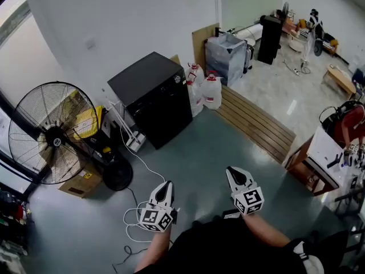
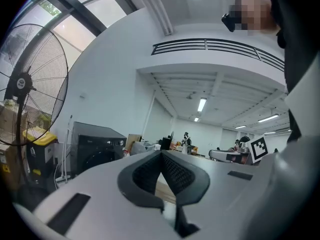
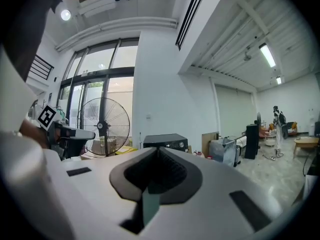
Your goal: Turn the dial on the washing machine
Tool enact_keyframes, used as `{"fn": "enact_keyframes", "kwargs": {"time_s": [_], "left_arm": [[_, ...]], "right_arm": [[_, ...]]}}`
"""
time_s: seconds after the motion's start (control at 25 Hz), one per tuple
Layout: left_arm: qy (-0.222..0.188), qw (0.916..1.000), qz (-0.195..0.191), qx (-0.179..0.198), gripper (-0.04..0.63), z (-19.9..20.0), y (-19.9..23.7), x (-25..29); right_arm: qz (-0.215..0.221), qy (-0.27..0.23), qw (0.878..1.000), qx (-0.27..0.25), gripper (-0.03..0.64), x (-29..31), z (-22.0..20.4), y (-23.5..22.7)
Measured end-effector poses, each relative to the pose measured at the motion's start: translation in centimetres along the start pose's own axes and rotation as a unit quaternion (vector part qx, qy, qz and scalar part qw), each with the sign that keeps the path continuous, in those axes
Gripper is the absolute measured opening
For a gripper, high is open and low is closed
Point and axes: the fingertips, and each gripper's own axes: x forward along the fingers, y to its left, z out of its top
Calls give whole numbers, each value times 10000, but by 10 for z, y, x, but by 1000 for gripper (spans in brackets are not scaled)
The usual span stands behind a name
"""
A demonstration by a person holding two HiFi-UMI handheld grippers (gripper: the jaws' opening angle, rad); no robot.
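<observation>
The right gripper (image 1: 235, 173) and left gripper (image 1: 166, 185) are both closed on nothing, well apart from the boxy black washing machine (image 1: 153, 93) at the floor's far edge, against the wall. This looks like the approach step. The next move calls for closing in and opening the jaws around what seems a small silvery dial (image 3: 181, 144).

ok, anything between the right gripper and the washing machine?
Nothing visible. Bare floor lies between the right gripper and the washing machine. The white cable loops on the floor off to the left, by the left gripper; the jugs stand beside the machine.
</observation>
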Motion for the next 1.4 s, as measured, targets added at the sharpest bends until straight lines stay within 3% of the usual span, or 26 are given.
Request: {"fn": "enact_keyframes", "kwargs": {"time_s": [0.44,0.8,1.0,1.4], "left_arm": [[-135,9997,-11,226,8,8,-37,10],[71,9996,7,291,8,-7,-78,25],[206,9993,-140,285,8,-26,-93,28],[397,9987,137,301,8,-30,-63,57]], "right_arm": [[-211,-253,9995,-3,26,-37,11,-52],[-3,-40,10000,24,26,-67,-23,-79],[54,127,9991,407,26,-74,-45,-88],[225,311,9985,387,26,-24,-58,-99]]}}
